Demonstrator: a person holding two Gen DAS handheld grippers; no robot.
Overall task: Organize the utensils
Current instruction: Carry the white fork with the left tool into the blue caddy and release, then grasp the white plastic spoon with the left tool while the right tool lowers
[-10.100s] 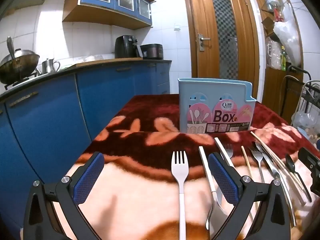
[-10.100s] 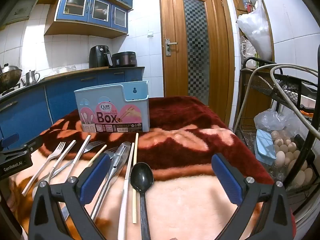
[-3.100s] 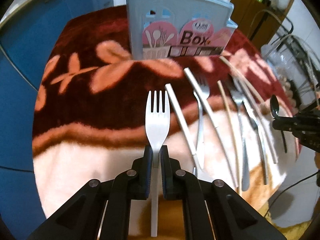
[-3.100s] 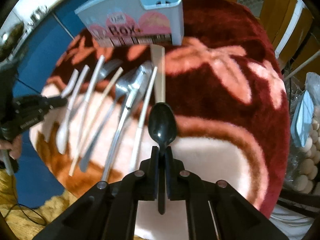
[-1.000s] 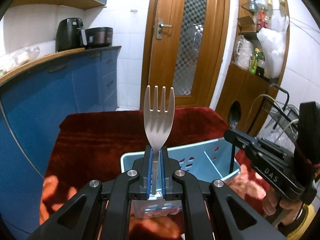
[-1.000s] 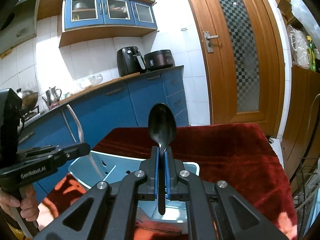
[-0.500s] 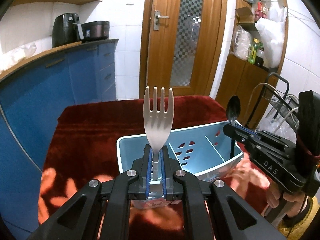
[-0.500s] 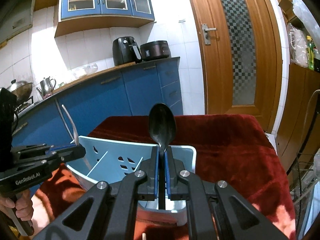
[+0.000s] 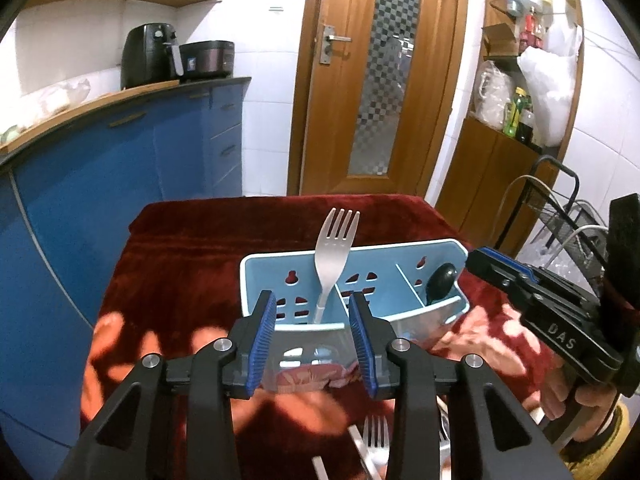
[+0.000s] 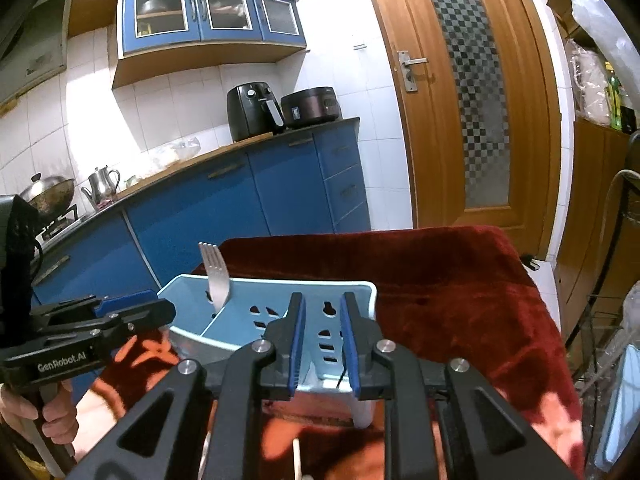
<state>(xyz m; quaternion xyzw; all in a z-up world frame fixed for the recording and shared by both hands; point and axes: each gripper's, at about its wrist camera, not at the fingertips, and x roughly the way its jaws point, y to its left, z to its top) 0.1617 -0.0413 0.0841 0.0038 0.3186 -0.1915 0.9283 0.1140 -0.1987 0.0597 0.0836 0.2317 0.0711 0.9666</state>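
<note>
Left wrist view: the left tool has spread and let go of the fork, which now stands in the left compartment of the box just ahead. One black spoon leans in the right compartment, so two utensils are stowed. One more fork lies on the desk below the tool.

Right wrist view: the right tool, parted and empty, has dropped its spoon; one fork shows ahead-left.

The right tool body reads "DAS"; the left tool body reads "GenRobot.AI".
</note>
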